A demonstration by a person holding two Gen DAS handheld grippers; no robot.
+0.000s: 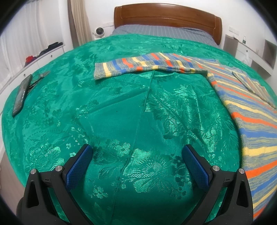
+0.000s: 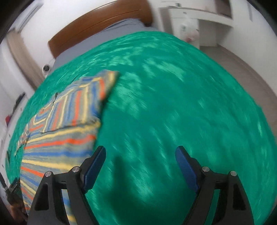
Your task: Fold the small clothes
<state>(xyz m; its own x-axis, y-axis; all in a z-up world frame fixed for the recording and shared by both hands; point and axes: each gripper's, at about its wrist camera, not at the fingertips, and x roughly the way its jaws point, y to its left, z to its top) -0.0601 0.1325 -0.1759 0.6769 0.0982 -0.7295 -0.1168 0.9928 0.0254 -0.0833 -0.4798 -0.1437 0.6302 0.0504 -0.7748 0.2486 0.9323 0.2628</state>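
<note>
A striped knit sweater in orange, blue, yellow and grey lies flat on the green bedspread. Its left sleeve stretches out to the left across the bed. My left gripper is open and empty above bare bedspread, left of the sweater's body. In the blurred right wrist view the sweater lies at the left, with its other sleeve folded over the body. My right gripper is open and empty over the bedspread, its left finger close to the sweater's edge.
A dark phone and a pair of glasses lie at the bed's left edge. A wooden headboard stands at the far end. White shelves run along the left wall, and a white desk stands to the right.
</note>
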